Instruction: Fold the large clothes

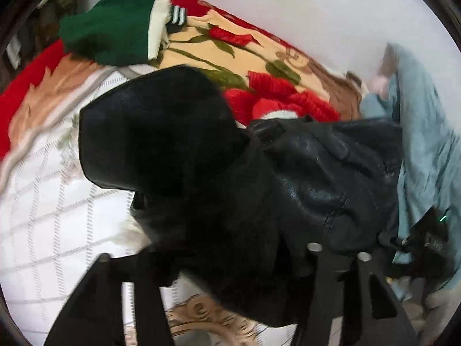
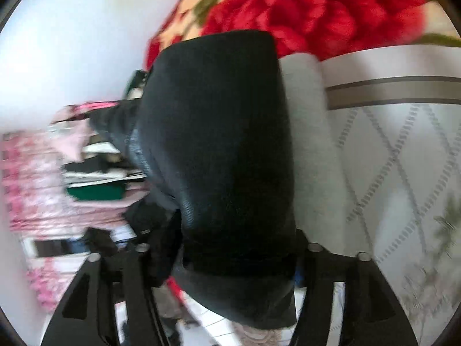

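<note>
We see a black leather-look jacket [image 1: 288, 178] bunched in a heap across the bed, part on a white quilted cover with a grey lattice pattern [image 1: 43, 201] and part on a red-and-cream floral fleece blanket [image 1: 259, 66]. In the left wrist view the left gripper [image 1: 227, 259] has its jaws standing apart, and the jacket's lower fold lies between the two fingers, draped over them rather than pinched; the right finger [image 1: 340, 282] shows below the leather while the left finger [image 1: 103, 282] stands just beside the fold's edge. A folded green knit garment with white trim [image 1: 115, 34] sits well apart at the far end of the blanket, and a pale blue cloth [image 1: 426, 150] hangs beside the jacket.

In the right wrist view the right gripper [image 2: 227, 259] is likewise spread wide, with a smooth rounded section of the same jacket [image 2: 224, 144] filling the gap between its fingers. The picture is blurred, so we cannot tell whether the pads touch the leather, though they appear not to press on it.
</note>
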`<action>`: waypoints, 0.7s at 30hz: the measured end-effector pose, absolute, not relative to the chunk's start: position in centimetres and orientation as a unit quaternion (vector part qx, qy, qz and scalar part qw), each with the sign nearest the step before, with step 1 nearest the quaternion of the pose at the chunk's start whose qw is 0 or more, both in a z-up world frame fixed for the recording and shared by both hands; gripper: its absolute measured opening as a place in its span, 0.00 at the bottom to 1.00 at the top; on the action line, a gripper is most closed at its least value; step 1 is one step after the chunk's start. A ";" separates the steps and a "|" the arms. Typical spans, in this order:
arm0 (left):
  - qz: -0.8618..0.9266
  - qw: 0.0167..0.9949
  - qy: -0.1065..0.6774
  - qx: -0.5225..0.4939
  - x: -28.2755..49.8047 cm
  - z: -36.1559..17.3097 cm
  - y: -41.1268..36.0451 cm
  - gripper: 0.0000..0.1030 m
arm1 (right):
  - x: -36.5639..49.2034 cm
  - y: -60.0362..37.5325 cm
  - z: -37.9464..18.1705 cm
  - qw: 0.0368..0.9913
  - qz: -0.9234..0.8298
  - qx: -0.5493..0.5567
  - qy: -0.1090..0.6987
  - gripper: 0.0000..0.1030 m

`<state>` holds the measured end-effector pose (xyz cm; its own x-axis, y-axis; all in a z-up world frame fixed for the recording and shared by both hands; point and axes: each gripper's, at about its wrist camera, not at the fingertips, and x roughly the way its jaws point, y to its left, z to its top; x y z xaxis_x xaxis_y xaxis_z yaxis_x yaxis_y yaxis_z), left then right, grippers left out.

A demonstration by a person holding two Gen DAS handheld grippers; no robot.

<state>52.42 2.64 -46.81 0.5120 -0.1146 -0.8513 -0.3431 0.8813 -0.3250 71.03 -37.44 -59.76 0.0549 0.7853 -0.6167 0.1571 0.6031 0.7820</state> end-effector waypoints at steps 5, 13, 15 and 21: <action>0.103 0.844 0.509 -0.134 52.1 -45.2 1.3 0.99 | 67.2 -36.3 -55.3 0.722 0.113 0.224 0.644 0.79; 0.096 0.855 0.508 -0.038 49.4 -39.6 -0.7 1.00 | 58.9 -31.1 -47.7 0.789 -0.037 0.037 0.613 0.84; 0.088 0.860 0.502 -0.027 48.2 -37.6 -1.2 1.00 | 56.8 -30.2 -45.1 0.800 -0.057 0.029 0.597 0.84; 0.058 0.874 0.482 -0.023 42.9 -30.5 -1.8 1.00 | 48.2 -28.2 -35.1 0.830 -0.097 0.024 0.548 0.84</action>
